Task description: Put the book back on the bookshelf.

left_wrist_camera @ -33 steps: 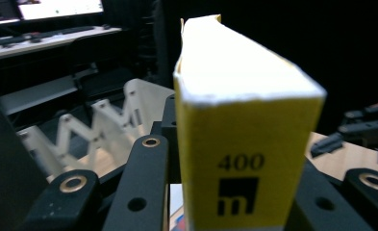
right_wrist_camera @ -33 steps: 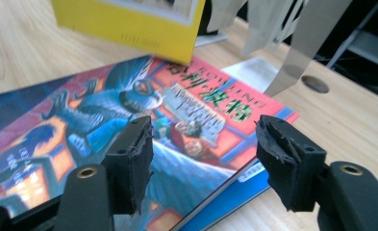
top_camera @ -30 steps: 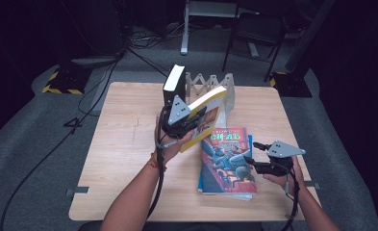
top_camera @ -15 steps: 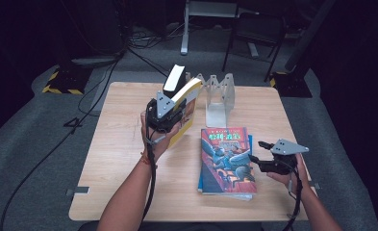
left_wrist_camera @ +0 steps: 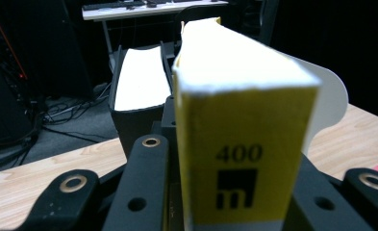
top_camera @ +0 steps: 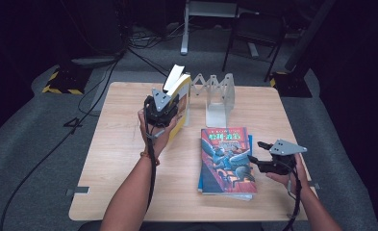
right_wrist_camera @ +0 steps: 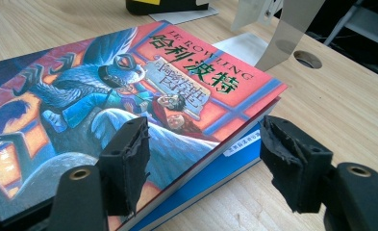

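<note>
My left gripper point(top_camera: 163, 108) is shut on a thick yellow book point(top_camera: 182, 94), held upright at the back of the wooden table point(top_camera: 124, 154). The left gripper view shows its spine point(left_wrist_camera: 239, 144) marked "400" between the jaws, next to a standing black book point(left_wrist_camera: 138, 91). My right gripper point(top_camera: 255, 151) is open at the right edge of a colourful paperback point(top_camera: 225, 154), which lies on a blue book point(top_camera: 202, 180). In the right gripper view the left pad point(right_wrist_camera: 126, 163) hovers over the cover point(right_wrist_camera: 129, 86). The right pad point(right_wrist_camera: 292, 163) is off to the side of the blue book point(right_wrist_camera: 225, 175).
A folding metal book rack point(top_camera: 220, 94) stands at the back middle of the table, its plates point(right_wrist_camera: 283, 29) just beyond the stacked books. Cables, a desk frame point(top_camera: 210, 19) and a chair sit on the dark floor behind.
The left gripper has carried the yellow book back and to the left, turning it from tilted to upright beside the black book. The right gripper has stayed put.
</note>
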`<state>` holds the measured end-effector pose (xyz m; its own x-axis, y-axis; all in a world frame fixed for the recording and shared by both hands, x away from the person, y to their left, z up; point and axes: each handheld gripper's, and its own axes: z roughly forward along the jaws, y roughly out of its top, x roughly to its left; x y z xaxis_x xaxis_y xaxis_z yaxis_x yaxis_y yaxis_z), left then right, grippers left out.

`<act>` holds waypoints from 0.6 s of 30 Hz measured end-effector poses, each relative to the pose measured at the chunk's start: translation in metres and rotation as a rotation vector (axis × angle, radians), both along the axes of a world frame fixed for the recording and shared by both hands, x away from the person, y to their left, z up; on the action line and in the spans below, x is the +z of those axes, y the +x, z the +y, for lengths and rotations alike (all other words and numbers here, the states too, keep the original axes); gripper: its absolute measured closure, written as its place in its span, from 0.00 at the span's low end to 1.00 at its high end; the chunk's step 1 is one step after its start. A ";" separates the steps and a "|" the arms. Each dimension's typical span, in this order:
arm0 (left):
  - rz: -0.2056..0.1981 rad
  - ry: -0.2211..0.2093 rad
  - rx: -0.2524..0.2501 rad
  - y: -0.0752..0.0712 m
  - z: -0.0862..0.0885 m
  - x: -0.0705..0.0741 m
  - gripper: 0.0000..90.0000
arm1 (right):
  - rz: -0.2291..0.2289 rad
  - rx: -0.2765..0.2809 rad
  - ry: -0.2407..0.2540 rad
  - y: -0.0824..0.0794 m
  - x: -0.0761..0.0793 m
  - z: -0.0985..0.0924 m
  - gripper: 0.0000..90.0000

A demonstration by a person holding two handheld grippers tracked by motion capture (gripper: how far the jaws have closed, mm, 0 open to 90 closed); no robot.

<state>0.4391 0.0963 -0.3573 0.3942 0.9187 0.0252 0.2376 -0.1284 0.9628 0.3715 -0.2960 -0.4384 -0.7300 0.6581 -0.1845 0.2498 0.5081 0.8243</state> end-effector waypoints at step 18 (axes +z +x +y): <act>0.006 0.023 0.028 0.028 -0.024 -0.019 0.82 | 0.006 0.009 -0.020 0.000 -0.003 0.002 0.39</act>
